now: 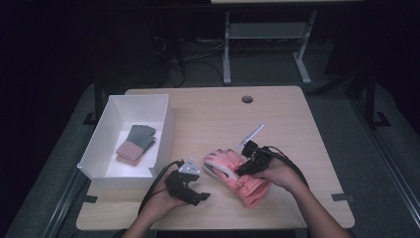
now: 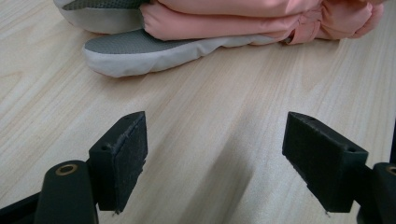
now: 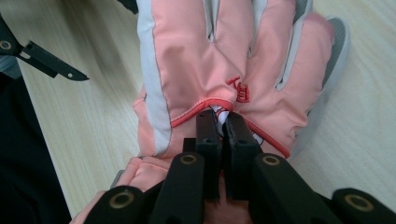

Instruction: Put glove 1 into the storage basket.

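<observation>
A padded pink ski glove with grey palm (image 1: 236, 176) lies low and centre-right on the wooden worktop (image 1: 297, 124) — the right tool (image 3: 223, 122), jaws nearly closed, nips its cuff tab. The left tool (image 2: 215, 154) gapes wide, empty, just lower-left.

A pair of padded salmon-pink ski gloves (image 1: 241, 177) with grey palms and pale grey trim lies stacked flat at lower centre of the high view, fingers pointing upper left, cuffs lower right; red stitching marks the top glove's back (image 3: 219, 60)
</observation>
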`<action>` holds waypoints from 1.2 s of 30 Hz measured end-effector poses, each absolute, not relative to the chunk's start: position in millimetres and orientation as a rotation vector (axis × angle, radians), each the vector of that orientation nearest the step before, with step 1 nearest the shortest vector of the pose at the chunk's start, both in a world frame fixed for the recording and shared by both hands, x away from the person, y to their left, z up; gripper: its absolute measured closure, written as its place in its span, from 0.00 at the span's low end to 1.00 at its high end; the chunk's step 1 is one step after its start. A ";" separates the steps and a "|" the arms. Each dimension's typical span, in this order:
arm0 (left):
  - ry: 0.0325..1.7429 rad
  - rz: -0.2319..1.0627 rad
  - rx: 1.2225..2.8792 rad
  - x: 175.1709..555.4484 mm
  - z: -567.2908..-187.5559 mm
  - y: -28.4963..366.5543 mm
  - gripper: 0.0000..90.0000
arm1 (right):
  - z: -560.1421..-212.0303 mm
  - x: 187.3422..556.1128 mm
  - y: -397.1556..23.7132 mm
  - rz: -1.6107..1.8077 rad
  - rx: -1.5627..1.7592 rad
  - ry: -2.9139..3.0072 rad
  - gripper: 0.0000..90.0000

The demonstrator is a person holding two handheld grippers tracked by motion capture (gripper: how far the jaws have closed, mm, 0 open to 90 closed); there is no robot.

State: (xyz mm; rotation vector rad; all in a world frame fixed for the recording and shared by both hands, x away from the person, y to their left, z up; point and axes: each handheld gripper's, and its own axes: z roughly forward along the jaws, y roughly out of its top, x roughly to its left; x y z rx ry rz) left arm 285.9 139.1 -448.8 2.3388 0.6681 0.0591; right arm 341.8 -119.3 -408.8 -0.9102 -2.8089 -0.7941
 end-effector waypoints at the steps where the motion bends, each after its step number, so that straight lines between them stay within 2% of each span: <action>1: 0.667 0.056 2.338 286.1 -448.8 139.2 0.26 | -409.2 341.5 -119.6 -0.799 -0.915 -2.805 0.93; 2: 0.668 0.064 2.337 286.2 -448.6 139.5 0.29 | -409.2 341.4 -120.1 -0.808 -0.911 -2.798 0.89; 6: 0.695 0.056 2.303 285.3 -445.7 141.0 0.43 | -399.8 337.2 -128.8 -0.927 -0.903 -2.771 0.64; 9: 0.701 0.047 2.281 284.5 -441.8 141.2 0.58 | -387.4 332.3 -137.5 -1.038 -0.903 -2.763 0.59; 11: 0.688 0.039 2.286 284.4 -438.2 141.7 0.72 | -379.7 329.7 -145.0 -1.091 -0.934 -2.756 0.60; 13: 0.692 0.035 2.280 283.9 -435.3 141.1 0.89 | -372.1 327.5 -157.9 -1.171 -0.982 -2.747 0.70; 15: 0.675 0.022 2.282 284.7 -432.2 140.9 0.98 | -370.1 326.3 -171.5 -1.208 -1.027 -2.772 0.79; 18: 0.685 0.022 2.280 284.3 -431.8 137.6 1.00 | -374.0 322.0 -190.9 -1.256 -1.090 -2.796 0.97; 19: 0.673 0.023 2.299 284.6 -431.6 137.2 1.00 | -377.2 320.7 -196.7 -1.262 -1.111 -2.803 1.00; 27: 0.647 -0.011 2.300 283.2 -433.6 118.8 1.00 | -416.7 307.4 -228.3 -1.215 -1.170 -2.806 1.00; 36: 0.640 -0.027 2.332 299.0 -438.5 97.1 1.00 | -446.8 308.5 -218.4 -1.115 -1.080 -2.829 1.00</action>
